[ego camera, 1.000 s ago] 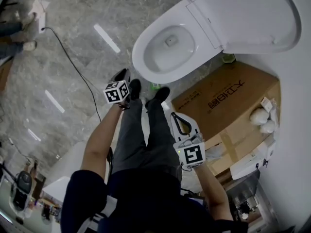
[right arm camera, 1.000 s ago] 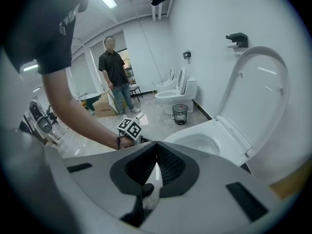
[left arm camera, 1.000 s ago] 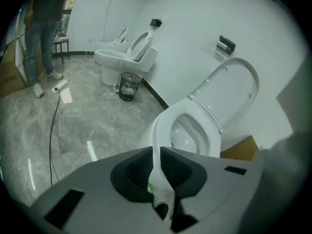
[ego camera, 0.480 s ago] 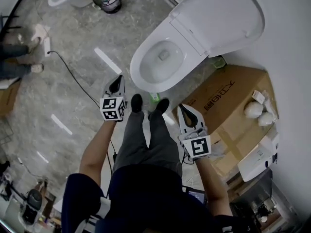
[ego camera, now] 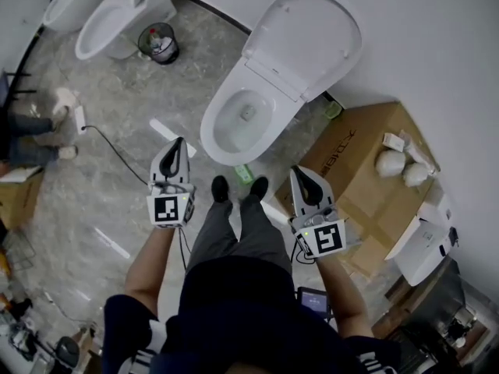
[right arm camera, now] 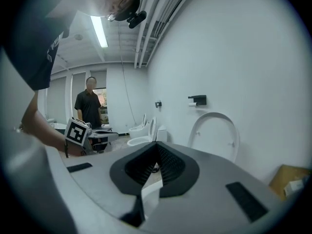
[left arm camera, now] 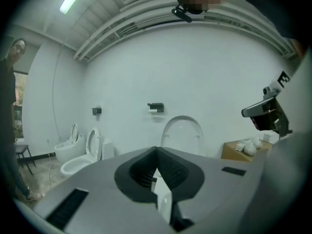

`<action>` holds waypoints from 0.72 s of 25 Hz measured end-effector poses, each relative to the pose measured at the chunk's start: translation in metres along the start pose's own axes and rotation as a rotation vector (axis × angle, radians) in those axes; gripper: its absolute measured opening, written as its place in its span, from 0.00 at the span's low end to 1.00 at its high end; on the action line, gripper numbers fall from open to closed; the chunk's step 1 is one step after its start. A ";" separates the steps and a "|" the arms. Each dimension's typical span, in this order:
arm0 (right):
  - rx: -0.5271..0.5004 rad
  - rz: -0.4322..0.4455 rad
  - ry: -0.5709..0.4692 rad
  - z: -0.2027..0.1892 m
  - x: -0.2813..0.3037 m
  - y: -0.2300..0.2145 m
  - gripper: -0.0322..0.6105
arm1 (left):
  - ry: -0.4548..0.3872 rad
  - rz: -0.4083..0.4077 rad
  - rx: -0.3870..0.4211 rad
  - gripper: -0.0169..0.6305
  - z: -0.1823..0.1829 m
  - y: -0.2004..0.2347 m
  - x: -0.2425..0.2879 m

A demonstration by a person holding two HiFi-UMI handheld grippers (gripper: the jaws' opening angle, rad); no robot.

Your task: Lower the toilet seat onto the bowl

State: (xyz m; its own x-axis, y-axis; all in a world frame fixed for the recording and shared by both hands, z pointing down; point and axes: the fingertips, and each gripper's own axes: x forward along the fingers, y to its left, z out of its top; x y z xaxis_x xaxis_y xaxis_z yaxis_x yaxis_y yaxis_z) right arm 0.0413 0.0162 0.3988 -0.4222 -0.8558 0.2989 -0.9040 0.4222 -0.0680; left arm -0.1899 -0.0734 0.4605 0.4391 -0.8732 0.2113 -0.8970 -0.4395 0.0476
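Note:
The white toilet stands against the wall with its seat and lid (ego camera: 306,44) raised upright above the open bowl (ego camera: 240,125). My left gripper (ego camera: 178,142) hovers over the floor to the bowl's front left, jaws shut on nothing. My right gripper (ego camera: 299,171) hangs to the bowl's front right, also shut and empty. Both point toward the toilet and are well short of it. In the left gripper view the raised seat (left arm camera: 182,135) shows beyond the closed jaws (left arm camera: 157,152). In the right gripper view the raised seat (right arm camera: 215,134) stands right of the closed jaws (right arm camera: 157,145).
A large cardboard box (ego camera: 366,162) with white bundles on it sits right of the toilet. Two more toilets (ego camera: 117,18) and a waste bin (ego camera: 160,44) stand at the far left. A cable (ego camera: 117,154) crosses the floor. A person (right arm camera: 90,108) stands behind.
Both grippers have swung forward and now point at the toilet. The right jaws, open a second ago, have shut. The head view has tipped up, showing more of the room.

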 end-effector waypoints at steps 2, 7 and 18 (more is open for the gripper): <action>-0.004 -0.016 -0.027 0.017 -0.012 -0.003 0.08 | -0.050 -0.010 0.030 0.06 0.033 -0.007 -0.007; -0.009 -0.057 -0.081 0.050 -0.043 -0.013 0.08 | -0.156 -0.033 0.077 0.06 0.095 -0.030 -0.027; -0.104 -0.181 -0.166 0.114 -0.106 -0.028 0.08 | -0.308 -0.067 0.180 0.06 0.191 -0.063 -0.075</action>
State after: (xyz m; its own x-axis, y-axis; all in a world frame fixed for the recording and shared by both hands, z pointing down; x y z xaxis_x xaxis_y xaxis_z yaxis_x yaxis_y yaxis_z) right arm 0.1035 0.0612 0.2601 -0.2677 -0.9538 0.1368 -0.9575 0.2791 0.0726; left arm -0.1564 -0.0201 0.2547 0.5162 -0.8515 -0.0919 -0.8542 -0.5041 -0.1273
